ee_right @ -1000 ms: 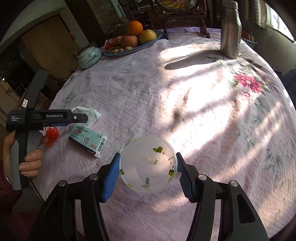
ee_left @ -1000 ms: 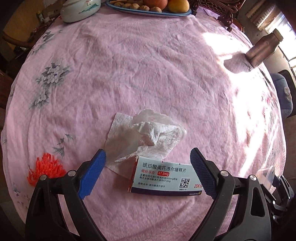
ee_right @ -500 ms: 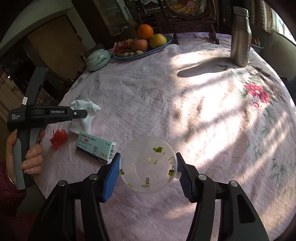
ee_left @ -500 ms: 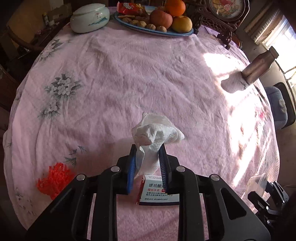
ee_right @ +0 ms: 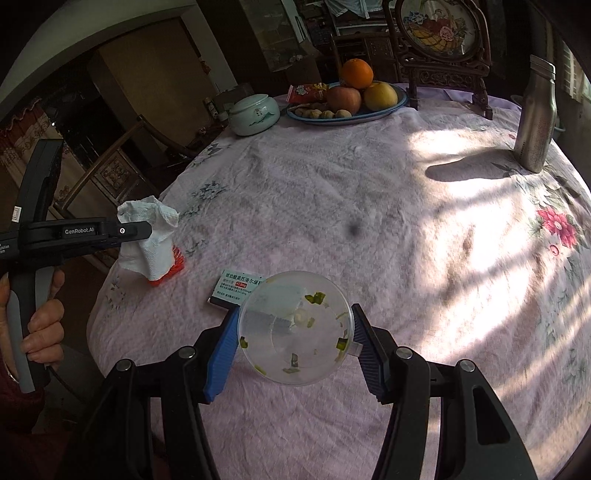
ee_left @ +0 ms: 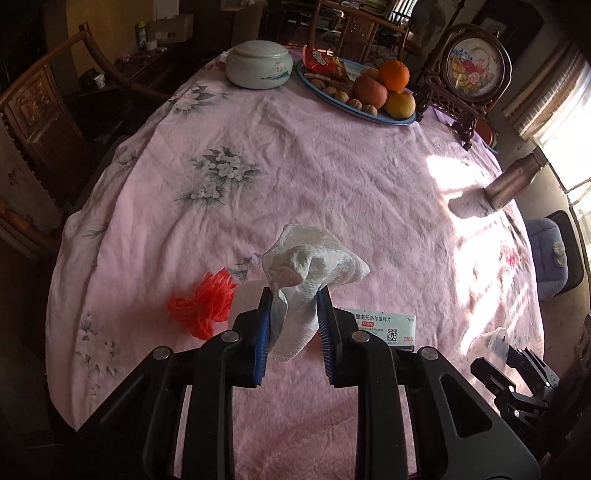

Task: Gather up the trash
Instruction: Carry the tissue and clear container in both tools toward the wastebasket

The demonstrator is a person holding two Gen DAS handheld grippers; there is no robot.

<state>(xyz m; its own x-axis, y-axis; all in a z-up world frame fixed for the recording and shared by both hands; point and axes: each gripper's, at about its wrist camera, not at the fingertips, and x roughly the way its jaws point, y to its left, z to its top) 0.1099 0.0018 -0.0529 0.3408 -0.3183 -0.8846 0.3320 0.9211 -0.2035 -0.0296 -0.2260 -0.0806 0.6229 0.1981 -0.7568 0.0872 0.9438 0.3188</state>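
My left gripper (ee_left: 294, 301) is shut on a crumpled white tissue (ee_left: 314, 264) and holds it above the pink tablecloth; the tissue also shows in the right wrist view (ee_right: 149, 236). My right gripper (ee_right: 293, 325) is shut on a clear plastic cup (ee_right: 295, 326) with green food scraps inside; the cup also shows in the left wrist view (ee_left: 487, 345). A white and teal medicine box (ee_left: 384, 328) lies on the cloth below the tissue and shows just behind the cup in the right wrist view (ee_right: 236, 288). A red-orange plastic tuft (ee_left: 201, 304) lies left of it.
A blue plate of fruit and nuts (ee_right: 347, 101), a pale lidded jar (ee_right: 255, 112) and a framed ornament (ee_right: 436, 33) stand at the far side. A steel bottle (ee_right: 535, 118) stands at the right. Wooden chairs (ee_left: 40, 122) stand at the left edge.
My left gripper closed on the tissue and lifted it off the cloth, rising and drawing back. The right gripper kept hold of the cup and shifted slightly.
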